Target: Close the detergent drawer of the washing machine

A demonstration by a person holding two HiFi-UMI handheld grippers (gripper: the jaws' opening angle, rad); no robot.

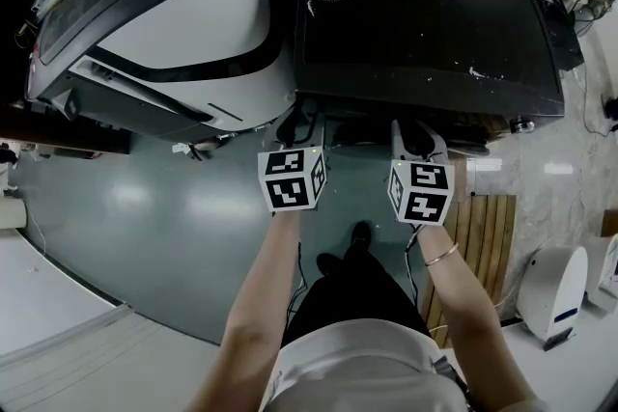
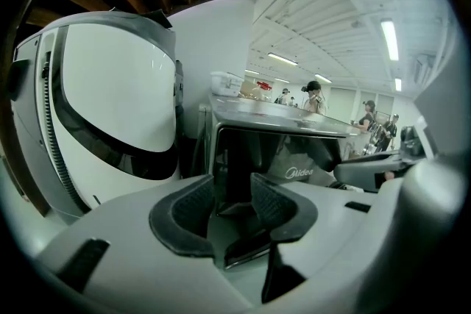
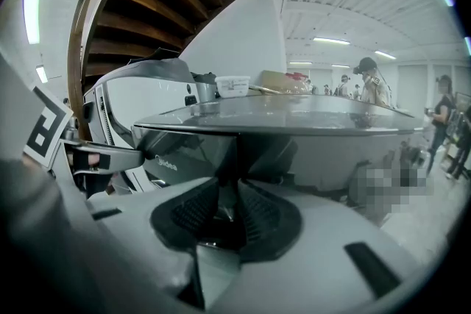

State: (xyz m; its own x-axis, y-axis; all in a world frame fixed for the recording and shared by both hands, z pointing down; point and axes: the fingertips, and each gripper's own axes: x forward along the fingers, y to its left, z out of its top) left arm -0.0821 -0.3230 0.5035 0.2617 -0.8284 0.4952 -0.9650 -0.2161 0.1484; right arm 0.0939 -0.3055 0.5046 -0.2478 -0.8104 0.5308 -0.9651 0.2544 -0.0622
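Approach step, I judge. The left hand-held gripper [image 2: 233, 186] has its jaws apart and empty. The right hand-held gripper [image 3: 228, 191] is also apart, more narrowly. Both hover near the front of the dark washing machine [image 1: 415, 14] at 12 o'clock. I cannot make out the detergent drawer; it should be on that front. The next move calls for pushing it straight in. I count two grippers, one washing machine and one white machine [image 1: 193, 14] at 10 o'clock.
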